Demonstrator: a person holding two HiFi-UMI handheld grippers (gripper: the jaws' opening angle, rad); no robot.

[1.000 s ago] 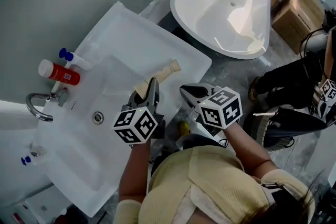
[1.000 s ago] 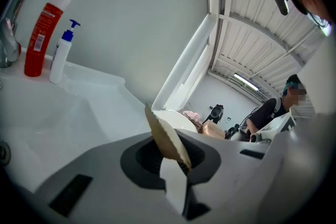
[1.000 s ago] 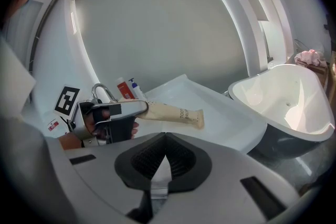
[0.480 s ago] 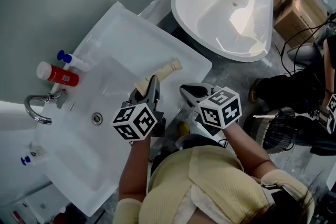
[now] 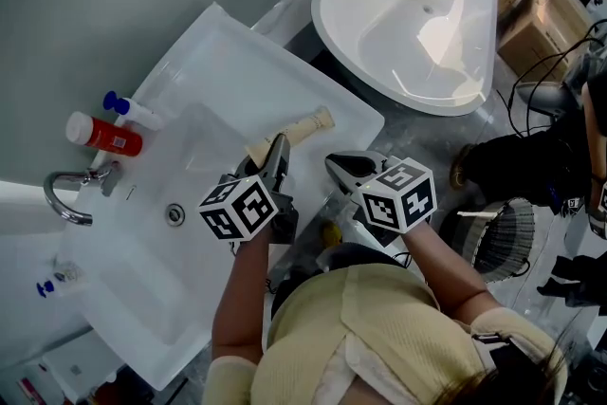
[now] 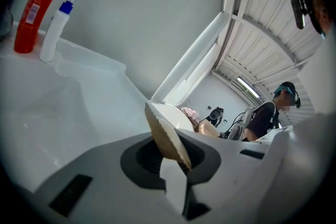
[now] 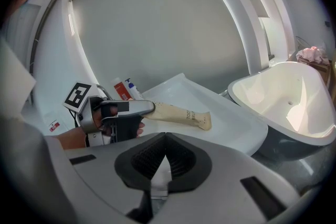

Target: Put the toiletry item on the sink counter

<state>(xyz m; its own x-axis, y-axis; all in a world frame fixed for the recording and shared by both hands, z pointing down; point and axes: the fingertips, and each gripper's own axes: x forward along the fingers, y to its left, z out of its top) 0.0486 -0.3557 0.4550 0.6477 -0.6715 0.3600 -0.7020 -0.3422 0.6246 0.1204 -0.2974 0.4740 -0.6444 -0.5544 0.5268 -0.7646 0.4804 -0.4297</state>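
The toiletry item is a flat beige packet (image 5: 302, 128) with dark print. My left gripper (image 5: 278, 150) is shut on its crimped end (image 6: 165, 136). The packet sticks out over the right part of the white sink counter (image 5: 248, 69), close above it; whether it touches I cannot tell. The right gripper view shows the packet (image 7: 181, 114) held out level from the left gripper (image 7: 126, 109). My right gripper (image 5: 343, 168) hangs beside the counter's front edge, off the counter, shut with nothing between its jaws (image 7: 160, 178).
At the back of the counter stand a red bottle (image 5: 104, 134) and a white pump bottle with a blue top (image 5: 133, 109), beside the chrome tap (image 5: 68, 193). A white bathtub (image 5: 417, 24) lies to the right, cardboard boxes (image 5: 545, 19) beyond it. A person in dark clothes (image 5: 531, 168) is at far right.
The left gripper has turned a little, its marker cube shifting left, and the packet's far end has crept slightly right. The right gripper has stayed put.
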